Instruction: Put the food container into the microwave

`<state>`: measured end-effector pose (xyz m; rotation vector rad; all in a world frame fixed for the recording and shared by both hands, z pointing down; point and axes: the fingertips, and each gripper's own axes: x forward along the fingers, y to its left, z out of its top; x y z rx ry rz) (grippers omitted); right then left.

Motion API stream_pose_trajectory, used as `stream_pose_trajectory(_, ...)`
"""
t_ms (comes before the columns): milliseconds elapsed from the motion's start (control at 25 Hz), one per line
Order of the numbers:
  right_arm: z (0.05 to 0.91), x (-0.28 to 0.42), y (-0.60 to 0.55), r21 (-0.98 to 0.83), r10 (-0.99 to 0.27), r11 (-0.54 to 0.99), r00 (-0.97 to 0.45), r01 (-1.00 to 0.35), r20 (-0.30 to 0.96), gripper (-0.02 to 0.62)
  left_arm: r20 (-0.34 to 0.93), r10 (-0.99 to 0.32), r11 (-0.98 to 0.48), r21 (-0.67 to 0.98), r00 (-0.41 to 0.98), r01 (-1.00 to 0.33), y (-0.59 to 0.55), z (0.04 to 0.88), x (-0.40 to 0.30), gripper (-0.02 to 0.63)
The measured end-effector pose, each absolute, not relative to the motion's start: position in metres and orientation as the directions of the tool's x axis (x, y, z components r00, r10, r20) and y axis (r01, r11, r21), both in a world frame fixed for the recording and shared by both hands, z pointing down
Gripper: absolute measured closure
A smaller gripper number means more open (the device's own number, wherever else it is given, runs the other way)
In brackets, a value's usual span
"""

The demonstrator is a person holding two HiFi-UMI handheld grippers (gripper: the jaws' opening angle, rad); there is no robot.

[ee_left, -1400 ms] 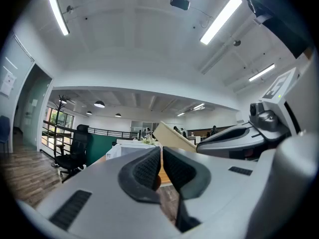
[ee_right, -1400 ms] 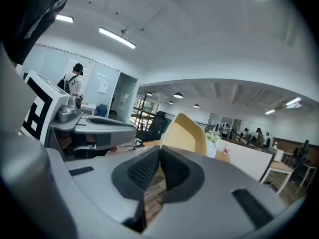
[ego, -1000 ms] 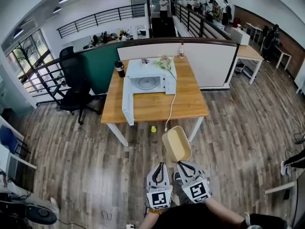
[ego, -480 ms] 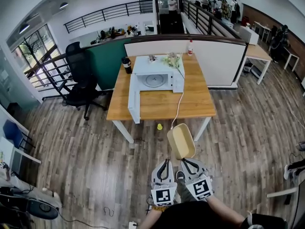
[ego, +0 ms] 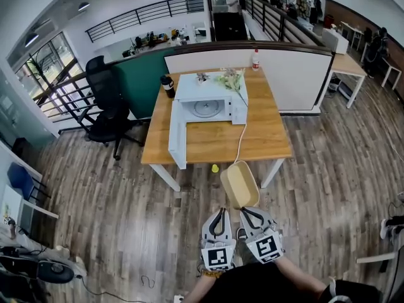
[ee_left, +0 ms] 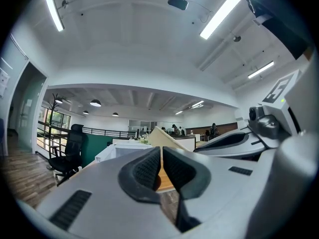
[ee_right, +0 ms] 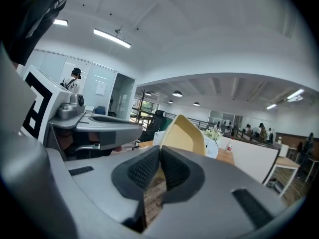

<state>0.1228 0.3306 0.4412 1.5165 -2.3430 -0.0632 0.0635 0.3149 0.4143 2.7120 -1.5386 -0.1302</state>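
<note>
The tan food container [ego: 240,185] hangs in the air above the wooden floor, just short of the near edge of the table [ego: 265,145], pinched by its near rim in the clenched jaws of the right gripper [ego: 243,211]. Its long axis runs straight out from those jaws toward the table, open side tipped to the person's left. The microwave [ego: 211,106] sits ahead and slightly left of the container, at the table's far edge. Its door [ego: 178,139] is swung out on the left toward the near edge, and the cavity faces the person. A white cable [ego: 242,137] trails from the microwave across the tabletop, in line with the container. The left gripper [ego: 219,214], jaws pressed together on nothing, rides just beside the right one. The right hand is judged nearer for the placing.
</note>
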Motion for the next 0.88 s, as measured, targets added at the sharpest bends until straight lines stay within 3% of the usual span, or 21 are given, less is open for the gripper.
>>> stream_pose_trajectory(880, 0.432, 0.175, 0.212, 0.224, -0.876, 0.465, -0.408, -0.857, 0.257, 0.574, -0.039, -0.877, -0.480, 0.042, 0.479, -0.876, 0.199, 0.409, 0.115, 0.572)
